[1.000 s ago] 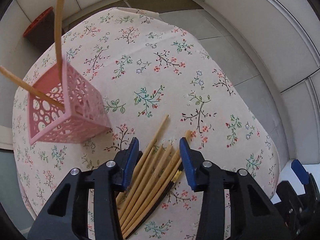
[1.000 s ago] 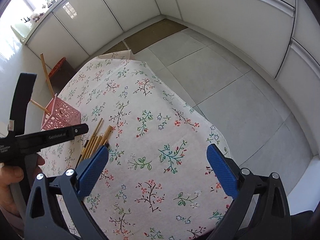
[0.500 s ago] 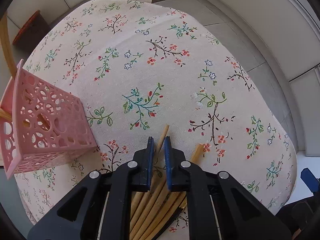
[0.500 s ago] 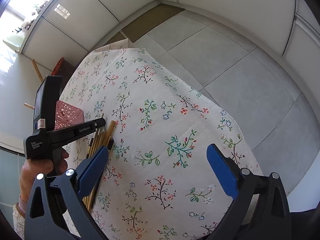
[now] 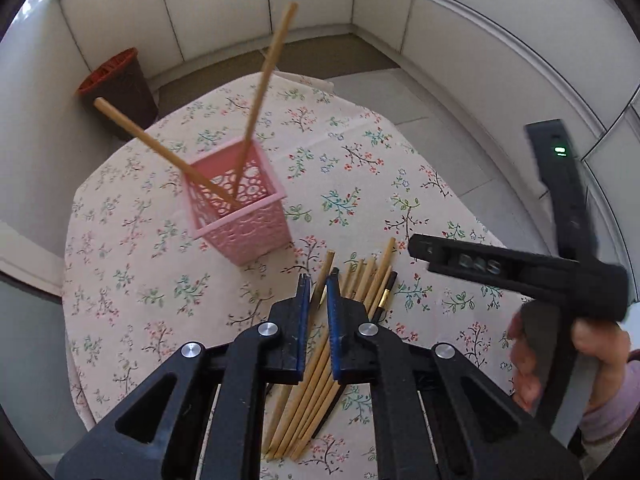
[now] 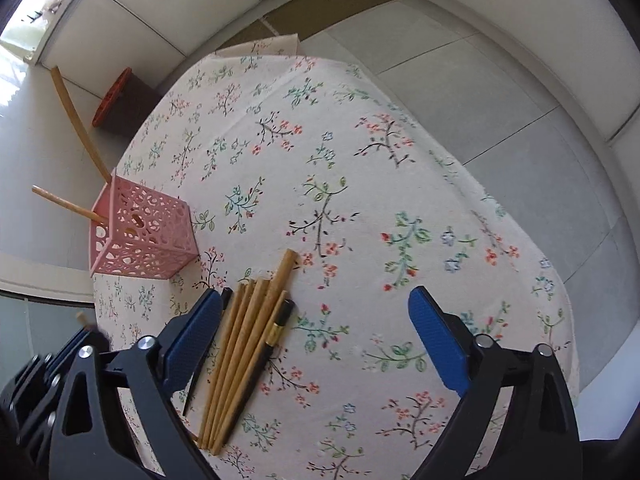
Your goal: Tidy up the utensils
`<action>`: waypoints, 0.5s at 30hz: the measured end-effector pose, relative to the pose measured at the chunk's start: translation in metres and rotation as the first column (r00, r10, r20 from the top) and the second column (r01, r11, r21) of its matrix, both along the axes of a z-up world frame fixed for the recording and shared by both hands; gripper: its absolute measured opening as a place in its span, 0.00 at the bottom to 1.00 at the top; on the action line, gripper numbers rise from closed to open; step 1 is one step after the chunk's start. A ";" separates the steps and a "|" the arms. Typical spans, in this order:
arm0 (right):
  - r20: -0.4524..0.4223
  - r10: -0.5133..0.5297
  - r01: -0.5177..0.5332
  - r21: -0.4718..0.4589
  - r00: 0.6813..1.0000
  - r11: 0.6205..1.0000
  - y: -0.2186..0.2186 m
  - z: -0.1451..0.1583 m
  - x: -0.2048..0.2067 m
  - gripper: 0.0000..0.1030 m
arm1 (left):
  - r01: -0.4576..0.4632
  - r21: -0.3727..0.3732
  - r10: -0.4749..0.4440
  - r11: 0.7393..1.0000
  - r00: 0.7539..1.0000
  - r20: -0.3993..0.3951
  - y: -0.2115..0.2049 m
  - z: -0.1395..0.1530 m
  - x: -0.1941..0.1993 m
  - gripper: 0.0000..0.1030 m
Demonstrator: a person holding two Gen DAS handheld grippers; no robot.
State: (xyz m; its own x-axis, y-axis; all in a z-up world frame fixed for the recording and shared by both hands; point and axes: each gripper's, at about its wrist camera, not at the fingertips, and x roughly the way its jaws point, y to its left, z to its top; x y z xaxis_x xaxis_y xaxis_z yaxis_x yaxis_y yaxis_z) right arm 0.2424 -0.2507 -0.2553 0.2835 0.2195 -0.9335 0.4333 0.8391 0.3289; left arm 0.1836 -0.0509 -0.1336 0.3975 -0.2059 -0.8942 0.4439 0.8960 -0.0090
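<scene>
Since half a second ago the left gripper (image 5: 317, 292) has lifted away from the cloth with one bamboo chopstick (image 5: 325, 276) pinched between its blue pads (image 5: 304, 308), and the pink holder (image 5: 240, 216) now sits ahead of it instead of off to the side. Its jaws are clenched narrowly on that stick, whose tip pokes out just past the pads. Below lies the bundle of chopsticks (image 6: 240, 352) on the floral tablecloth (image 6: 360, 200), a dark one (image 6: 276, 332) at its edge. Two sticks (image 5: 256, 112) already lean in the holder, so I judge the sorting well short of half done.

Next, the held stick probably needs tipping upright and carrying over the holder's open top before release; its rim is narrow and the leaning sticks could deflect it.

The left tool points forward and down toward the holder. The right gripper (image 6: 316, 340) hangs spread wide and empty above the bundle, its hand (image 5: 592, 364) wrapped round the handle.
</scene>
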 end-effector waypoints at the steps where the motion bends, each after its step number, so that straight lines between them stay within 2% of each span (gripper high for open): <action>1: -0.036 -0.003 0.003 0.009 0.999 1.000 0.005 -0.007 0.008 0.71 | -0.009 -0.011 0.009 1.000 1.000 0.013 0.007 0.006 -0.003 0.07; 2: -0.070 -0.001 0.002 0.018 0.998 1.000 0.011 -0.014 0.015 0.68 | -0.017 -0.024 0.018 1.000 1.000 0.023 0.015 0.011 -0.006 0.07; 4: -0.123 -0.010 0.012 0.016 0.992 1.000 0.019 -0.026 0.027 0.55 | -0.030 -0.048 0.032 0.998 0.999 0.042 0.027 0.021 -0.013 0.07; 7: -0.153 -0.064 0.063 -0.011 0.986 0.998 0.024 -0.035 0.033 0.49 | -0.035 -0.087 0.041 0.996 0.997 0.064 0.043 0.037 -0.020 0.07; 8: -0.148 -0.069 0.067 -0.018 0.987 0.998 0.027 -0.034 0.035 0.40 | -0.035 -0.097 0.042 0.995 0.997 0.071 0.048 0.042 -0.021 0.07; 9: -0.167 -0.061 0.062 0.003 0.984 0.998 0.029 -0.038 0.036 0.15 | -0.035 -0.108 0.043 0.994 0.996 0.080 0.050 0.045 -0.022 0.07; 11: -0.166 -0.093 0.096 0.011 0.982 0.995 0.027 -0.038 0.035 0.09 | -0.035 -0.120 0.046 0.992 0.995 0.089 0.053 0.050 -0.024 0.07; 15: -0.126 -0.123 0.132 0.067 0.984 0.989 0.019 -0.033 0.022 0.08 | -0.034 -0.128 0.046 0.991 0.995 0.092 0.059 0.054 -0.029 0.07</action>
State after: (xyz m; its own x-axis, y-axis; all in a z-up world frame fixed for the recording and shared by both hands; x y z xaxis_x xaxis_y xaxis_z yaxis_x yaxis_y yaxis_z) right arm 0.2643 -0.2316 -0.2885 0.1997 0.2594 -0.9449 0.5757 0.7492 0.3274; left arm 0.1545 0.0083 -0.0791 0.4891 -0.2969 -0.8202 0.4119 0.9075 -0.0829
